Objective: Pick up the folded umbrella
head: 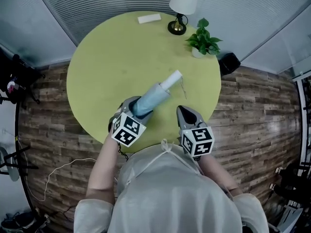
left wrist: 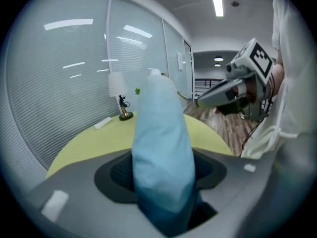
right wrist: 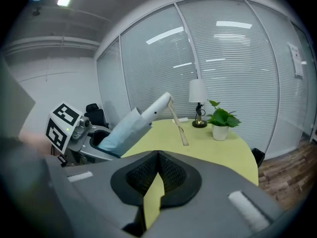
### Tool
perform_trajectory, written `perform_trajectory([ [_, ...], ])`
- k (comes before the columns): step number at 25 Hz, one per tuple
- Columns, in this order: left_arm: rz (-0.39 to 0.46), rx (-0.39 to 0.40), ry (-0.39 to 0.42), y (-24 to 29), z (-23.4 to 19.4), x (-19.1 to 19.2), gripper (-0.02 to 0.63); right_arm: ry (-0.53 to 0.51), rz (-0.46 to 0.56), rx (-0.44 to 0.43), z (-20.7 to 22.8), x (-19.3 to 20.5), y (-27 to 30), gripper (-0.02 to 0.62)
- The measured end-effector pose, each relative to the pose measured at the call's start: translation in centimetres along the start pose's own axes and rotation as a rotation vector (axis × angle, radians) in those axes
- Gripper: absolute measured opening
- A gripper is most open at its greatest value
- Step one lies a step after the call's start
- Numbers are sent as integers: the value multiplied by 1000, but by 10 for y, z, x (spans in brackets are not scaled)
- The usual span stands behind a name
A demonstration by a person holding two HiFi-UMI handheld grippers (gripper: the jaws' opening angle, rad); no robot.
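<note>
In blue sleeve (head: 151, 100), umbrella (head: 170, 81) — left tongs (head: 136, 108) clamping.

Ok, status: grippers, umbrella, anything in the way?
Left gripper shut on folded umbrella, held clear of table. Right gripper shut, empty. Lamp and plant at far edge, not in the way.

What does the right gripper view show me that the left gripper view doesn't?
Only the right gripper view: the strap dangling from the folded umbrella, and a look straight into the right claw, shut and empty. Only the left gripper view: the left claw clamped on the umbrella's blue sleeve, close up. Both: the umbrella, the lamp and the yellow table.
</note>
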State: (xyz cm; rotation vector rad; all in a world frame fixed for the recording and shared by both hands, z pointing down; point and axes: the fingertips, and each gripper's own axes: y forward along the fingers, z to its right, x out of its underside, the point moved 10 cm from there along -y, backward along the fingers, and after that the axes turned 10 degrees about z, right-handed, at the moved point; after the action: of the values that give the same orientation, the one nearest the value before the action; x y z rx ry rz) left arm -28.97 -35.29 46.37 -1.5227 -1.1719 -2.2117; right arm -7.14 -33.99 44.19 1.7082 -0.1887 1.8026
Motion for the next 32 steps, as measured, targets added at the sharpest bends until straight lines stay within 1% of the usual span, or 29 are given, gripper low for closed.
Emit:
perform_trajectory([
  [3,133,-73,-50,-25,-7,-21,290,-14,41,-25,-10,-15,7,0],
  [6,281,-161,-140,-47,-13,-36,290,-20,65,-55,-18,-25,12,0],
  [8,362,-230,-185,-63,-17,-42,288,-25,77,-73,-25,-32,14,0],
  [11,447,-338,-224,-81,-22,-48,288,-24,108,-89,-31,-42,17,0],
  [15,541,-483,-251,-98,-20,-47,288,-36,157,-97,-34,-51,19,0],
  [18,586,-564,-256,-106,-13,-43,288,-28,172,-99,-34,-52,16,0],
  [21,607,-591,-262,-108,-10,-42,288,-49,182,-103,-36,-54,14,0],
  [25,596,-580,-275,-106,-8,-41,288,-82,186,-89,-38,-56,9,-2],
  [32,561,-551,-270,-97,-3,-42,288,-112,201,-116,-39,-57,6,-2],
])
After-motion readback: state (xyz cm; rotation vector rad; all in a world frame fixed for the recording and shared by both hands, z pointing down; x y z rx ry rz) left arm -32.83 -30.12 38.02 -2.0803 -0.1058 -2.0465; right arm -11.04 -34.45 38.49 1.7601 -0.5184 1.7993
